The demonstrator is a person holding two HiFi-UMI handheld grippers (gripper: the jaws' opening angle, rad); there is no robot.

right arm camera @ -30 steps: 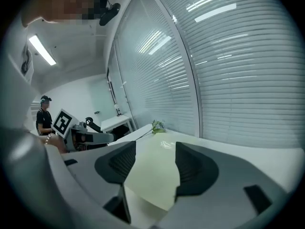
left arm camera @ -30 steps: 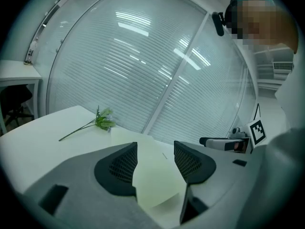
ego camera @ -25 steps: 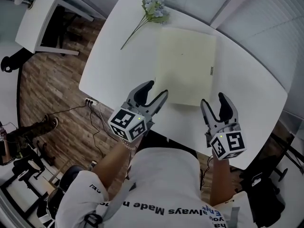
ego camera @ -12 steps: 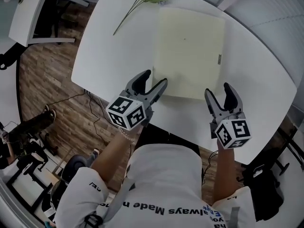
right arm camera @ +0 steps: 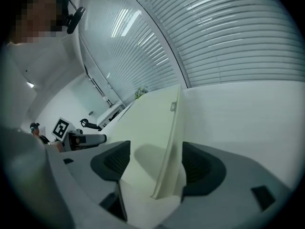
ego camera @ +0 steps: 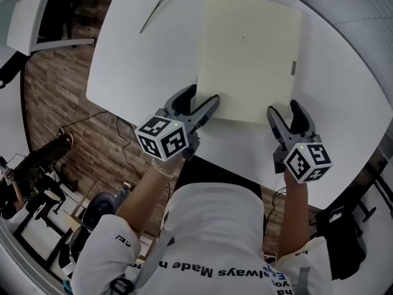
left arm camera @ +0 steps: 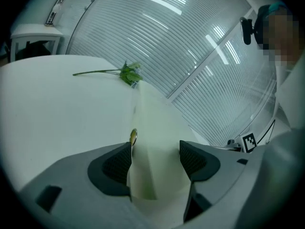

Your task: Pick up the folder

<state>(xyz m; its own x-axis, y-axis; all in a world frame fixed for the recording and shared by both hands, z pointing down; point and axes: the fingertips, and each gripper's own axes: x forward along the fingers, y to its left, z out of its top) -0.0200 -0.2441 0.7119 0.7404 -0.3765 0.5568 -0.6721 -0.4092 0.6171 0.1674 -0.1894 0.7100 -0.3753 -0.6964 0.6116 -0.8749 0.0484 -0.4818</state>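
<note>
Folder [ego camera: 249, 54] of pale yellow card flat on white bench [ego camera: 141, 60]; left gripper [ego camera: 202, 95], right gripper [ego camera: 284, 106] spreading astride near corners, unpinched, for two-handed lift.

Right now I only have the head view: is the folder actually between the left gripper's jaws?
Observer: Yes; the left gripper view shows the folder's near corner between the left gripper's opening jaws, pads not pressing.
Operator: And the right?
Observer: The right gripper straddles the folder's right edge, jaws opening, no pinch.
Operator: Anything behind it?
Observer: A flower sprig's leafy head lies by the far corner.
</note>
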